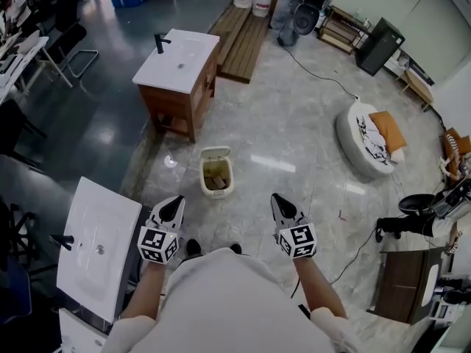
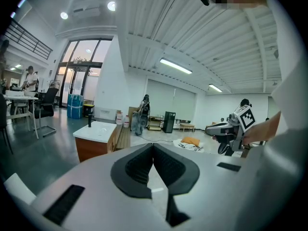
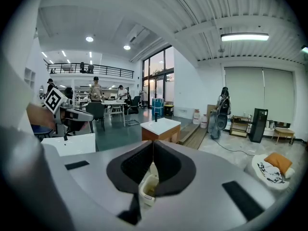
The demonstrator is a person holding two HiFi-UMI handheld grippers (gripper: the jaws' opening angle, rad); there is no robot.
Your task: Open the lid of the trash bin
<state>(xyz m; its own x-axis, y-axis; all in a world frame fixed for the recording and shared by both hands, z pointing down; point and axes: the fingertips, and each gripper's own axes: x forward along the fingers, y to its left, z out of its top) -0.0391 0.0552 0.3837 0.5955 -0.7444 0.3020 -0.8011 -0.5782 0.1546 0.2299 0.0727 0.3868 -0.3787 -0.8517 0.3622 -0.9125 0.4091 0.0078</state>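
A small cream trash bin [image 1: 216, 175] stands on the marble floor ahead of me. Its lid [image 1: 215, 153] is tipped up at the far end, and brown contents show inside. My left gripper [image 1: 176, 201] hovers near and to the left of the bin, shut with nothing between its fingers. My right gripper [image 1: 277, 198] hovers near and to the right, also shut and empty. In the right gripper view the bin [image 3: 148, 190] shows low behind the closed jaws of that gripper [image 3: 153, 143]. The left gripper view shows its gripper [image 2: 153, 145] shut, and no bin.
A wooden vanity with a white basin top [image 1: 179, 61] stands beyond the bin. A second white basin top [image 1: 99, 245] lies at my left. A round white cushion bed [image 1: 368, 138] and a black cable [image 1: 316, 72] are on the floor to the right.
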